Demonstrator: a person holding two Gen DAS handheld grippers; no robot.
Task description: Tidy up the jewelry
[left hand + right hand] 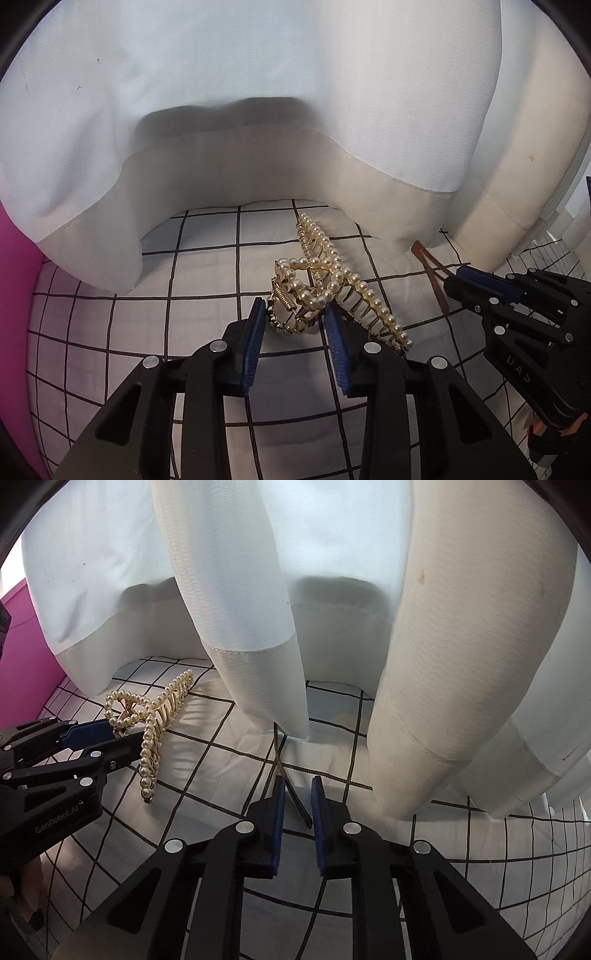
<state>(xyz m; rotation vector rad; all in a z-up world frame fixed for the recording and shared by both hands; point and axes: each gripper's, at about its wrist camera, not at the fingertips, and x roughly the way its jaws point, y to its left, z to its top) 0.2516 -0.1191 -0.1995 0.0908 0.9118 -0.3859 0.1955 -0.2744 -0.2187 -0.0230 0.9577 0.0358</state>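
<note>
Caught mid-tidy on a grid-print sheet point(203, 266): left tongs point(295, 310) clamped on the spring-hinge end of a pearl claw clip point(332, 280), right tongs point(297, 794) pressed nearly together on a thin brown hair clip point(434, 286), both pieces lying on the cloth just below a white curtain point(258, 74). Judged risky on several counts. Held the claw only by its rounded gold handle loops, w/ beaded, slippery metal against ribbed blue pads, so likely to swivel or pop free if lifted fast. Squeezed across the handles too, which prob. would spread the toothed side and let the prongs snag the sheet or the curtain hem. Looked worse for the brown clip: flat, narrow, springy strip w/ its far tip tucked under a curtain fold, apt to twist out of the pinch or drag the fabric along. Lay soft and wrinkled underneath, meaning tips could gather cloth w/ the jewelry. Worked close together as well, approx. side by side, so a careless lift might knock one piece w/ the other tool. Showed glossy cream pearls in a bow-shaped run over a gold comb of curved teeth, coiled spring at the hinge; matte black plastic arms; sheer, smooth drapes w/ a stitched hem; pink wall point(14, 258) at the left edge.
</note>
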